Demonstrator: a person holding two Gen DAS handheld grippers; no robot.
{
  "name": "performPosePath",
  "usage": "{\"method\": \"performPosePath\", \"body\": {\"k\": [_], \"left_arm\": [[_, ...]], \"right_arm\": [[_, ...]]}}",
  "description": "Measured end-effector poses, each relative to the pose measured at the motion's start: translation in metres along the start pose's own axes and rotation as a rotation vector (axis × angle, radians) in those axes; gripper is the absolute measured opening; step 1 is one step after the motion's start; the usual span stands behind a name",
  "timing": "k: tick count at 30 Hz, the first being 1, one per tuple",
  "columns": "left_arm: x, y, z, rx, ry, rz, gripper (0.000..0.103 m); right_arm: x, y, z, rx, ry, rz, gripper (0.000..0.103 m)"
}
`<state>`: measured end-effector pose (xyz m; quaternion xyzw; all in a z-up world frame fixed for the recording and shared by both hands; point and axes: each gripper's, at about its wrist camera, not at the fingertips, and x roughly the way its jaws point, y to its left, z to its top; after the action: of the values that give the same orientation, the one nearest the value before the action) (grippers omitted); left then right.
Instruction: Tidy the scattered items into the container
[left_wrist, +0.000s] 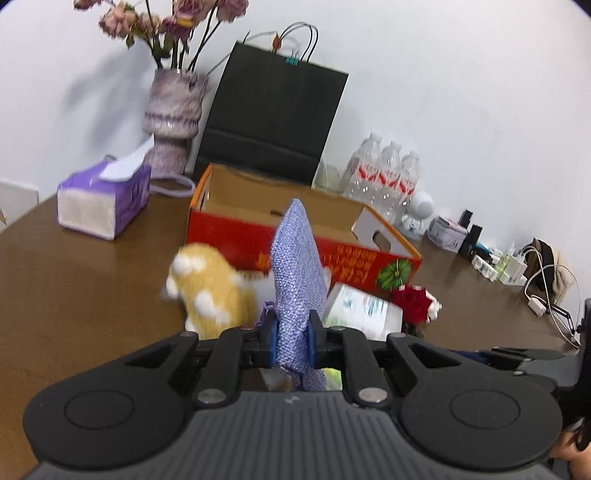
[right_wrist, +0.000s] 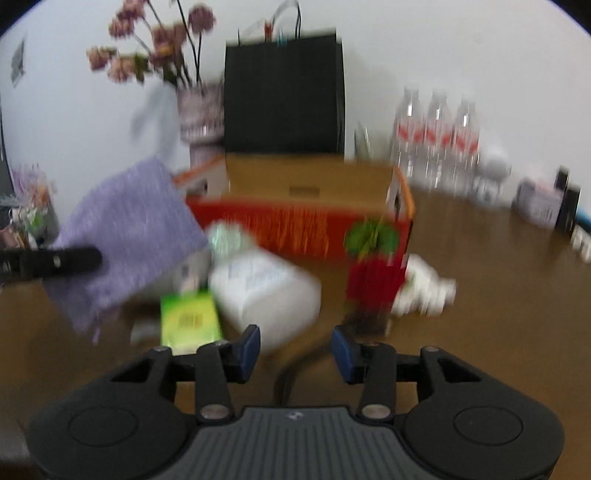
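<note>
Landmark: the red cardboard box (left_wrist: 295, 236), open at the top, is serving as the container; every place below is given from it.

Left gripper (left_wrist: 291, 339): its blue pads are pinching a purple knitted cloth (left_wrist: 295, 266), so the fingers are standing narrow with the fabric between them.

Cloth's long axis: it is running up and away from the pads, its tip reaching toward the box's near rim; the cloth is hanging in front of the box, not yet over the opening.

Right gripper (right_wrist: 295, 349): its fingers are standing moderately apart with nothing between them, the table showing through the gap.

Right gripper's nearest thing: a white packet (right_wrist: 266, 291) is lying in front of the box, just beyond the left fingertip and slightly left of the gap.

Other scattered items: a green pack (right_wrist: 190, 319) is lying beside the white packet on the side away from the box; a red rose (right_wrist: 373, 280) is lying close against the box's front wall, near its corner; an orange plush toy (left_wrist: 210, 288) is sitting in front of the box toward its other end.

Nearer hand: judging by this, the left is the one loaded and closer to a drop, needing to travel forward over the box's near wall; the right seems better placed for the white packet.
</note>
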<state>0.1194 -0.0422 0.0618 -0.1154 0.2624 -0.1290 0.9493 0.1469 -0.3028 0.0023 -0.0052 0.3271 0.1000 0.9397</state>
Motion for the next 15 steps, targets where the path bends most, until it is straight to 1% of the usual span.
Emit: {"method": "performPosePath", "body": {"k": [2,4,6,7,9,15], "left_arm": [[0.000,0.002,-0.006,-0.002,0.006,-0.006,0.016],[-0.002,0.003,-0.008,-0.005,0.008,-0.013,0.016],[-0.005,0.004,-0.008,-0.005,0.000,-0.014,0.016],[-0.006,0.004,-0.006,-0.005,-0.005,-0.015,0.016],[-0.010,0.003,-0.003,-0.004,-0.020,-0.019,0.016],[-0.021,-0.004,0.016,0.013,-0.082,-0.042,0.016]], "right_arm": [[0.006,0.005,-0.010,-0.007,0.027,-0.008,0.041],[0.010,0.012,-0.018,-0.032,0.055,-0.011,0.035],[0.011,0.018,-0.020,-0.060,0.051,0.010,0.005],[0.012,0.019,-0.019,-0.059,0.052,0.015,0.005],[0.006,0.018,-0.016,-0.055,0.018,0.003,0.005],[-0.031,0.010,0.021,-0.027,-0.162,-0.005,0.004]]}}
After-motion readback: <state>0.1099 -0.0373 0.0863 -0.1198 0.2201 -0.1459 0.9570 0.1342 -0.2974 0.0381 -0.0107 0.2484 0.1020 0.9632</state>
